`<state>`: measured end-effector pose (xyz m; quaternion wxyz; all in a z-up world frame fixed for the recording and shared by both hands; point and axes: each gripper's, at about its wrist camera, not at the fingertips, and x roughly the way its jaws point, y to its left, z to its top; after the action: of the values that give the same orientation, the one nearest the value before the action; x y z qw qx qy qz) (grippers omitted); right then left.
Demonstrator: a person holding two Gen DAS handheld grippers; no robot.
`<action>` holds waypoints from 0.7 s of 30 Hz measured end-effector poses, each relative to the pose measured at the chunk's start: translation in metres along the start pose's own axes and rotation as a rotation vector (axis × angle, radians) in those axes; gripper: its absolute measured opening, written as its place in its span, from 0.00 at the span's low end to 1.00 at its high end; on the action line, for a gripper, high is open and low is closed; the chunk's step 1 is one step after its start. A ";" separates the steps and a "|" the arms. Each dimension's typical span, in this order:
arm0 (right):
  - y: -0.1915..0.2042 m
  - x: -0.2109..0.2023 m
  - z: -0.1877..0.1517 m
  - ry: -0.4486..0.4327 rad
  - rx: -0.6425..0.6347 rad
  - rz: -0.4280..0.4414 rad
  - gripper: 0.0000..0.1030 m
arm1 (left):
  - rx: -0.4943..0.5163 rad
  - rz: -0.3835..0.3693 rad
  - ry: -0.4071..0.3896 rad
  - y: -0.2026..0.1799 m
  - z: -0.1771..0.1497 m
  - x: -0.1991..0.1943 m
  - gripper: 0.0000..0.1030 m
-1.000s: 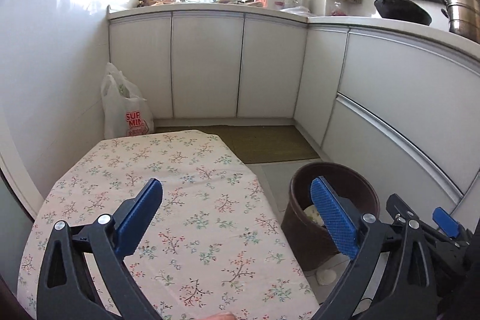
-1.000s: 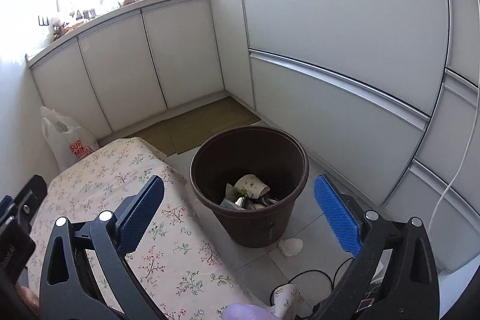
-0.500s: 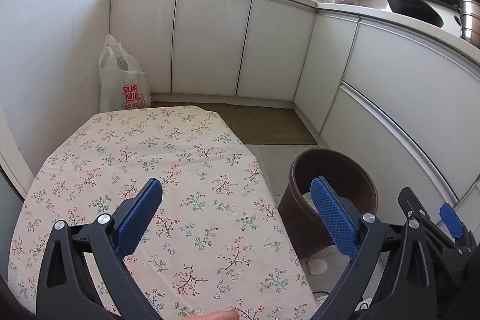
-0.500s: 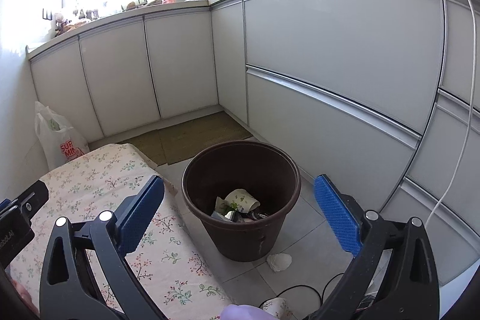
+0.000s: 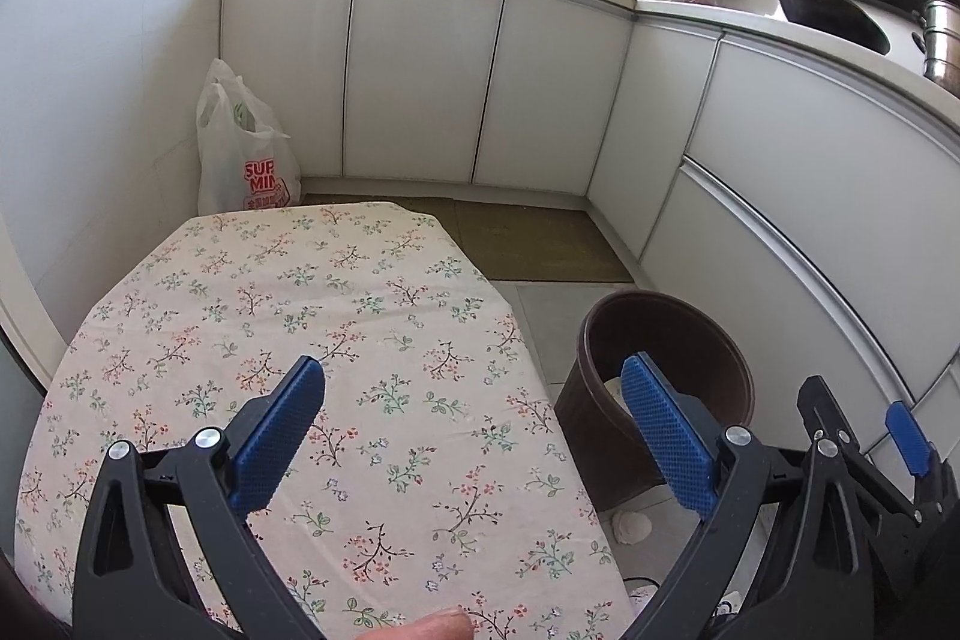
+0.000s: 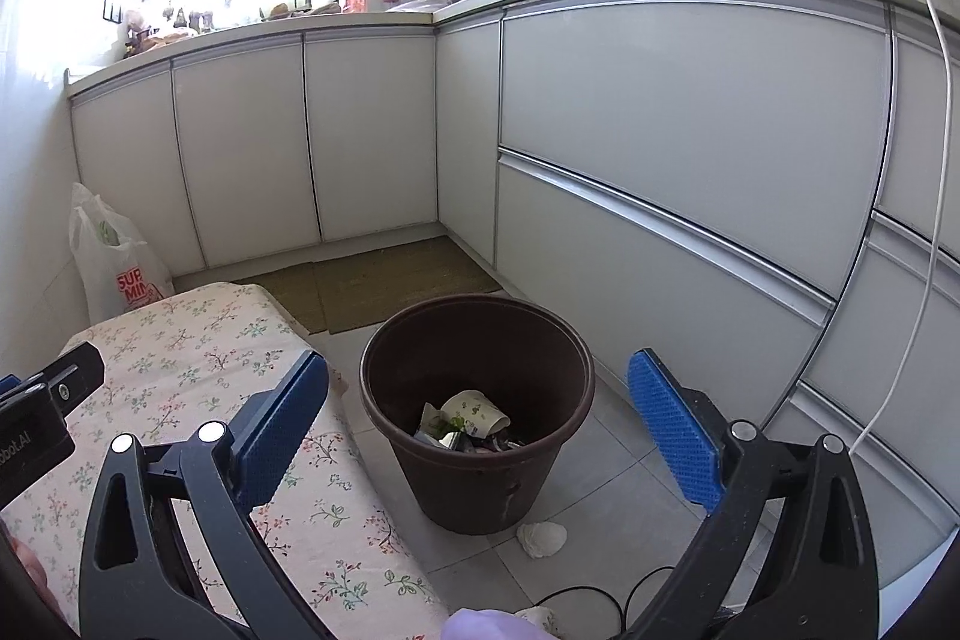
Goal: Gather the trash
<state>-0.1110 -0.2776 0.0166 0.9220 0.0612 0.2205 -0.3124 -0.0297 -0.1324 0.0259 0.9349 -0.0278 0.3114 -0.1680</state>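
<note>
Both claws have lifted and tipped back since a second ago. The right claw (image 6: 477, 421) gapes wide, empty; so does the left claw (image 5: 474, 421). Just below lies a crumpled wad (image 6: 541, 539), likely missed, beside the brown bin (image 6: 480, 460) holding collected trash (image 6: 468, 421).

The brown bin (image 6: 477, 412) stands open-topped between the floral-clothed table (image 6: 198, 352) and the cabinets (image 6: 690, 196).

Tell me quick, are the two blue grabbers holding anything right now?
Left gripper: open, holding nothing.
Right gripper: open, holding nothing.
</note>
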 end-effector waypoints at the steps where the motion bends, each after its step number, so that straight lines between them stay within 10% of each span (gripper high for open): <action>1: 0.000 0.000 0.000 0.001 -0.001 0.000 0.93 | -0.001 -0.001 0.002 0.001 0.000 0.001 0.93; 21: 0.000 0.004 -0.001 0.031 -0.009 0.007 0.93 | 0.011 0.008 0.026 -0.001 -0.003 0.009 0.93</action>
<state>-0.1082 -0.2793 0.0137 0.9197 0.0626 0.2362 -0.3072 -0.0253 -0.1363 0.0183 0.9315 -0.0193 0.3228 -0.1664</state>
